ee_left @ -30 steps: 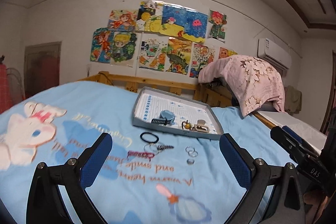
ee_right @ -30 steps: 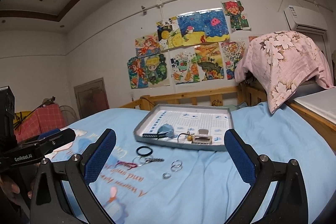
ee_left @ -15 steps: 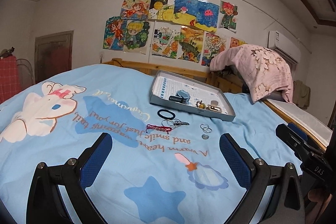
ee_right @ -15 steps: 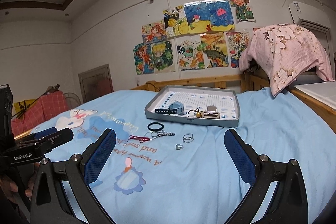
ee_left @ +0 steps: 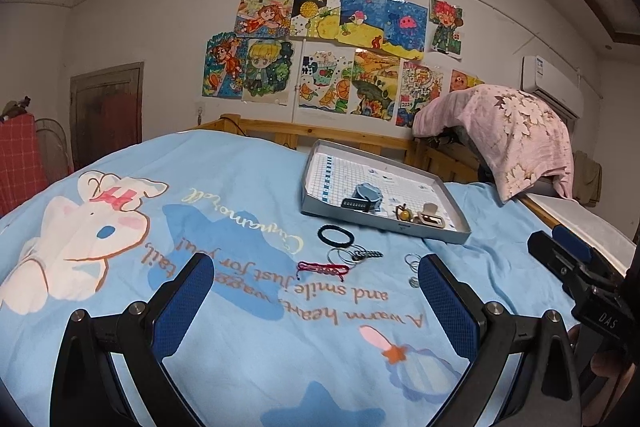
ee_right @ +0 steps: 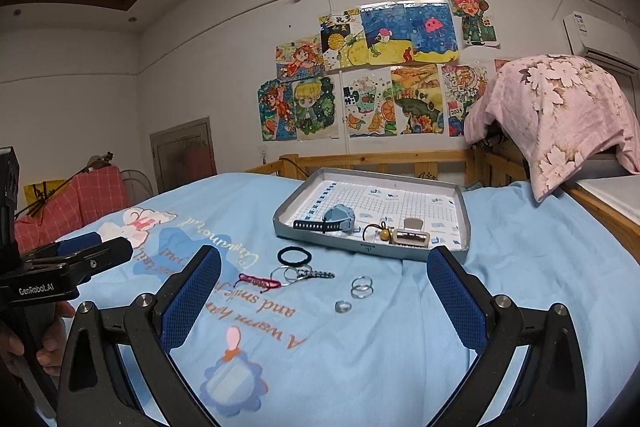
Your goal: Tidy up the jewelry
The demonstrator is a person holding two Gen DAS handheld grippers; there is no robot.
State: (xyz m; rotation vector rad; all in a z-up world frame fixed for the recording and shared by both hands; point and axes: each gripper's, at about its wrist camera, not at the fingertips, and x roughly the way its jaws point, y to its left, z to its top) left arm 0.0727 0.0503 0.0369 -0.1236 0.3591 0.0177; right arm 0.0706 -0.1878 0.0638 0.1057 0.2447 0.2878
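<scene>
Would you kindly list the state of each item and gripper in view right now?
Left gripper: open, empty, above the bedsheet.
Right gripper: open, empty.
Shallow grey cardboard tray: lidless, holding a few pieces.
Blue watch with black strap: inside the tray.
Black hair tie: on the sheet, outside the tray.
Red braided cord bracelet: on the sheet.

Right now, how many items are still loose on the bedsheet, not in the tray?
5 groups visible: black hair tie, red cord bracelet, key rings with a beaded strand, paired thin rings, and a single band ring. Overlapping rings may hide more.
</scene>
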